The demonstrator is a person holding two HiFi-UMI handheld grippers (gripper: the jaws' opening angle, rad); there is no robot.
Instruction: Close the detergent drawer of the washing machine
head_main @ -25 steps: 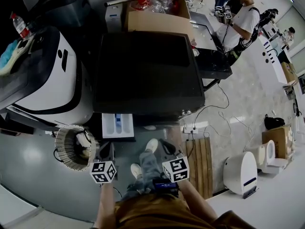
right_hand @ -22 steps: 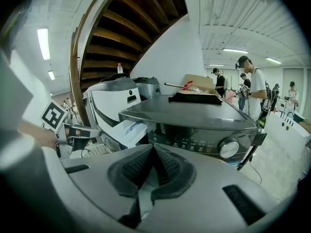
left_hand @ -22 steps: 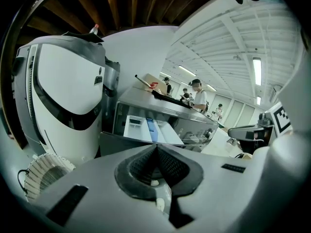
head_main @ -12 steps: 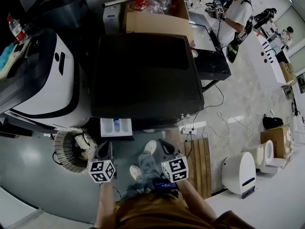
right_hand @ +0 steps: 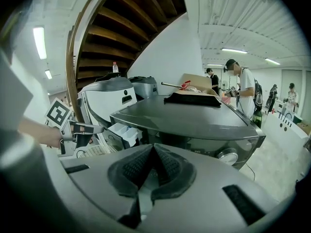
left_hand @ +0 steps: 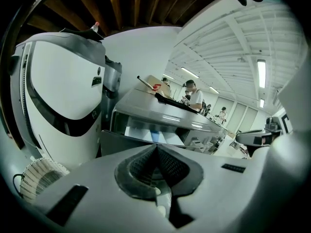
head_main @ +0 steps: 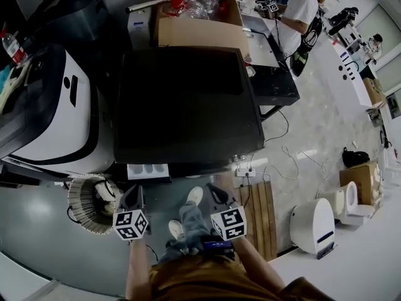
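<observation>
The dark washing machine [head_main: 188, 105] fills the middle of the head view. Its white detergent drawer [head_main: 148, 171] sticks a short way out of the front at the left. My left gripper [head_main: 131, 197] is shut and empty, with its tips just in front of the drawer's face; whether they touch it I cannot tell. The left gripper view has the drawer [left_hand: 154, 136] right above the closed tips [left_hand: 155, 147]. To the right, my right gripper [head_main: 216, 195] is shut and empty, short of the machine's front. From the right gripper view [right_hand: 152, 147] the drawer [right_hand: 124, 131] and left gripper [right_hand: 80, 128] lie left.
A white appliance [head_main: 56, 118] stands left of the machine, with a coiled ribbed hose [head_main: 88, 196] on the floor before it. A cardboard box [head_main: 197, 17] sits behind. A power strip with cables [head_main: 247, 170], a wooden pallet [head_main: 263, 212] and a person [head_main: 294, 11] are right.
The drawer sticks out less than a second ago. My left gripper has moved forward with it. The right gripper has barely moved.
</observation>
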